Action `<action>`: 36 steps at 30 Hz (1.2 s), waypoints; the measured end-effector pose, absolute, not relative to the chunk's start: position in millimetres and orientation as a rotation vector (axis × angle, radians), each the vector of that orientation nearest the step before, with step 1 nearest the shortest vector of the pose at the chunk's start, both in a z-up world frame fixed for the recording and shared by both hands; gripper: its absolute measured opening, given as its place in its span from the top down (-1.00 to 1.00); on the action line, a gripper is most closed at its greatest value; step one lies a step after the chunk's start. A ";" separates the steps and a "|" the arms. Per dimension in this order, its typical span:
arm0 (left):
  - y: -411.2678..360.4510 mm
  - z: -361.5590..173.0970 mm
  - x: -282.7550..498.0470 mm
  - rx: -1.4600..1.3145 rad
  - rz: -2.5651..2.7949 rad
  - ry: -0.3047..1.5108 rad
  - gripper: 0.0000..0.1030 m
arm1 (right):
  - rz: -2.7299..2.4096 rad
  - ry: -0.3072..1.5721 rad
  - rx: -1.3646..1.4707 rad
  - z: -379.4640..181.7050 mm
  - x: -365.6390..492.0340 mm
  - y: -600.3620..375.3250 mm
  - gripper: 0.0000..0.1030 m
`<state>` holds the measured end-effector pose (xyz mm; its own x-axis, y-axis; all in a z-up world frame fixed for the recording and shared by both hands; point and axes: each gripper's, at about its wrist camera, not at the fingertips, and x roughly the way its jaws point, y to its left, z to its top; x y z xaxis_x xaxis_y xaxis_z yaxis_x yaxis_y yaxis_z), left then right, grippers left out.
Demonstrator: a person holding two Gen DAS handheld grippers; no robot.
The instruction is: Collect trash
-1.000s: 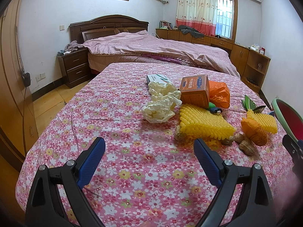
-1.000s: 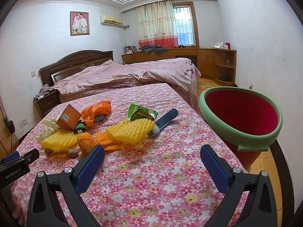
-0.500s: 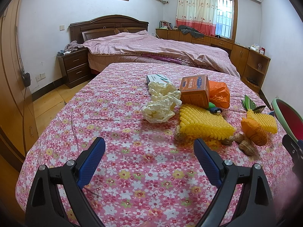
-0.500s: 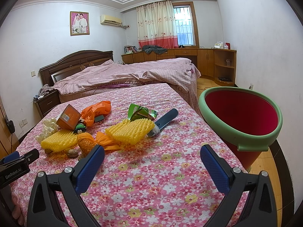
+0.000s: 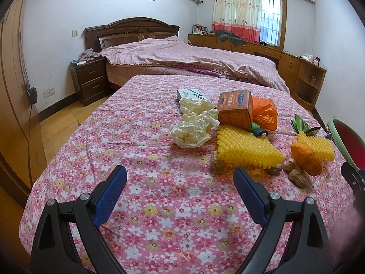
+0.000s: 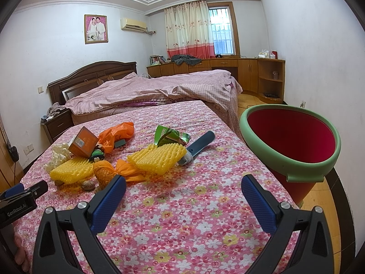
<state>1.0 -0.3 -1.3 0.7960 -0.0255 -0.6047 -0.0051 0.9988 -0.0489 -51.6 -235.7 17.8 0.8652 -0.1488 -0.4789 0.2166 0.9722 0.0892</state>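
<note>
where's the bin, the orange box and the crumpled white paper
bin (image 6: 269, 149), right wrist view, on its green rim
orange box (image 5: 235, 110), left wrist view, on its front face
crumpled white paper (image 5: 190, 132), left wrist view, on the nearer wad

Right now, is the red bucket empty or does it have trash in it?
Empty, as far as it shows. The red bucket shows only bare red wall inside; its bottom is hidden. The trash lies on the bed.
</note>
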 end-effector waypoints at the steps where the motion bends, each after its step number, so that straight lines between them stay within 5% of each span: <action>1: 2.5 -0.8 2.4 -0.057 -0.018 0.658 -0.83 | -0.193 0.490 0.144 17.8 -51.4 -235.6 -1.00; 21: 11.1 12.9 82.3 -0.085 -0.050 0.777 -0.74 | -0.101 0.660 0.236 42.5 -18.1 -241.7 -1.00; 25: 15.4 2.8 96.1 -0.104 -0.045 0.824 -0.50 | -0.093 0.683 0.251 38.6 -10.3 -241.5 -0.94; 36: 4.8 -9.1 110.7 -0.157 -0.188 0.883 0.21 | -0.055 0.792 0.326 22.6 18.6 -244.1 -0.34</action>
